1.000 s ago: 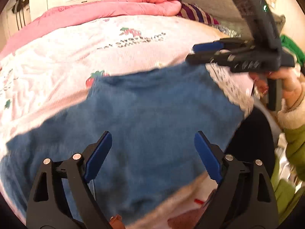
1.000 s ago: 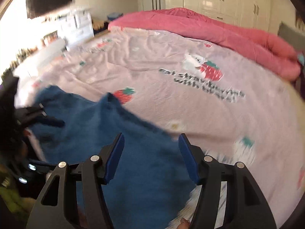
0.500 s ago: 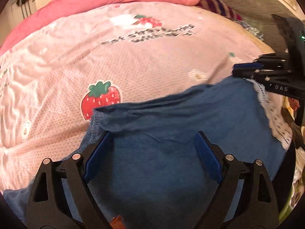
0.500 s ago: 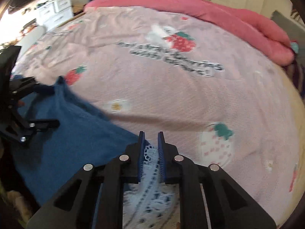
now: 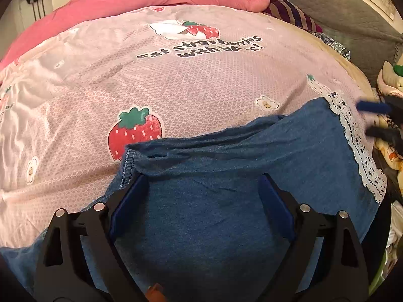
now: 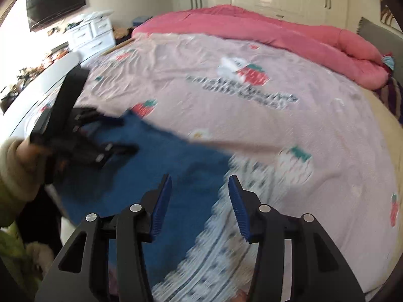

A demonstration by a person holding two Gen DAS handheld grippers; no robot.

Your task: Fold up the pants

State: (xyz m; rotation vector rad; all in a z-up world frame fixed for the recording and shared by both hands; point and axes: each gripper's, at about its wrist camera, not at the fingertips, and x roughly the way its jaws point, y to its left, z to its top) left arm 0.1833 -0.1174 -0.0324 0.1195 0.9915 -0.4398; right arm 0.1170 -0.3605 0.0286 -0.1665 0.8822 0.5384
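Left wrist view: the blue denim pants with a white lace hem [image 5: 226,188] lie spread near the close edge of the pink strawberry-print bedsheet [image 5: 176,80], their seamed corner just beside the printed strawberry.
Change since a second ago: the pants were a blurred, moving sheet of cloth; now they rest flat, sharp and settled, and more bare sheet shows beyond them.
Right gripper [image 6: 200,203]: half a second ago it was pinched tight on the lace; now its jaws are opening and nothing is gripped, the lace and denim lying under the gap.
Left gripper [image 5: 199,209]: spread wide over the denim, holding nothing; the pads stand clear of the cloth.
Meaning for the task: I judge the laying-out done and the release under way; no fold has yet been made, so fresh grips come next.
Edges: the lace hem [image 5: 357,146] sits at the bed's right side, close to the drop-off; the far denim edge is bunched in ridges.
Open room: wide bare sheet runs up to the rolled pink quilt [image 6: 264,32], giving space to fold away from the person.
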